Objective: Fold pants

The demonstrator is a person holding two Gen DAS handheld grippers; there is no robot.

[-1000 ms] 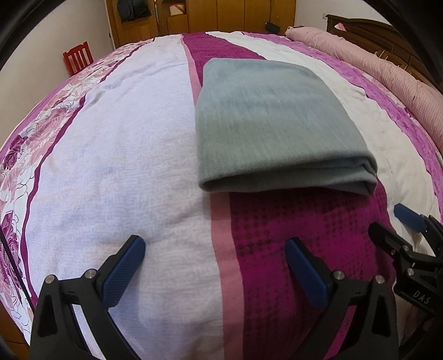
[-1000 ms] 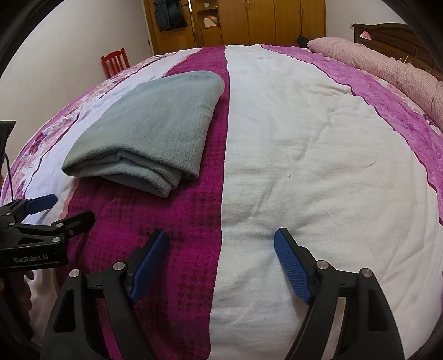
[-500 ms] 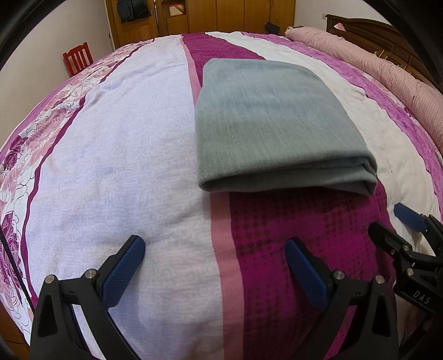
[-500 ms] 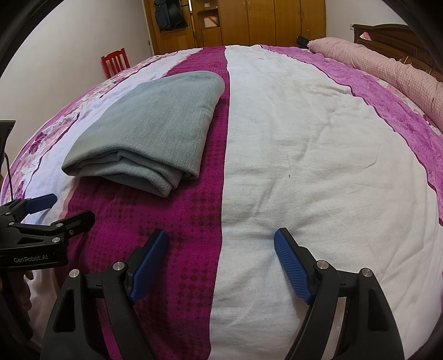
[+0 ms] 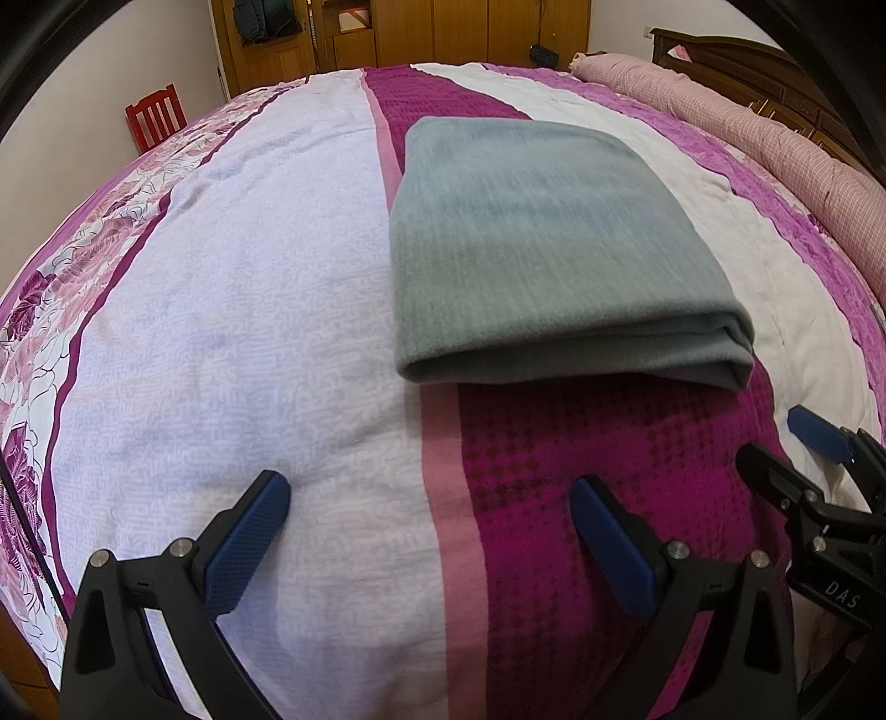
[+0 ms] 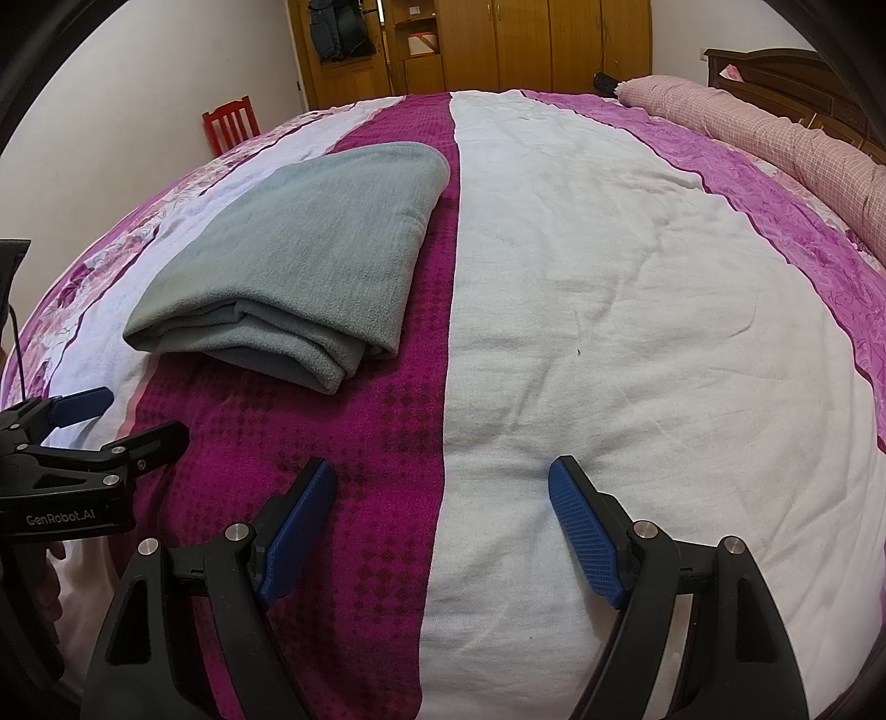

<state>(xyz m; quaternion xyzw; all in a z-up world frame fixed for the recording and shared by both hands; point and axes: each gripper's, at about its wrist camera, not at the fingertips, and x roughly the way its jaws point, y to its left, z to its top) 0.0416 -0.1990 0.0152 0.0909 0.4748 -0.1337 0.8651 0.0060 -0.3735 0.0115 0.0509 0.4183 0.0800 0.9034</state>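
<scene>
The grey pants (image 5: 548, 249) lie folded into a thick rectangle on the bed, across the magenta stripe; they also show in the right wrist view (image 6: 299, 260) at the left. My left gripper (image 5: 429, 493) is open and empty, hovering over the bedspread short of the pants' near folded edge. My right gripper (image 6: 443, 476) is open and empty, over the bed to the right of the pants. Each gripper shows at the edge of the other's view: the right one (image 5: 797, 448), the left one (image 6: 111, 421).
The bed (image 6: 637, 332) has a white, magenta and floral pink cover. A pink bolster (image 6: 775, 138) lies along the right side by the dark headboard. A red chair (image 5: 155, 113) and wooden wardrobes (image 6: 498, 44) stand beyond the bed.
</scene>
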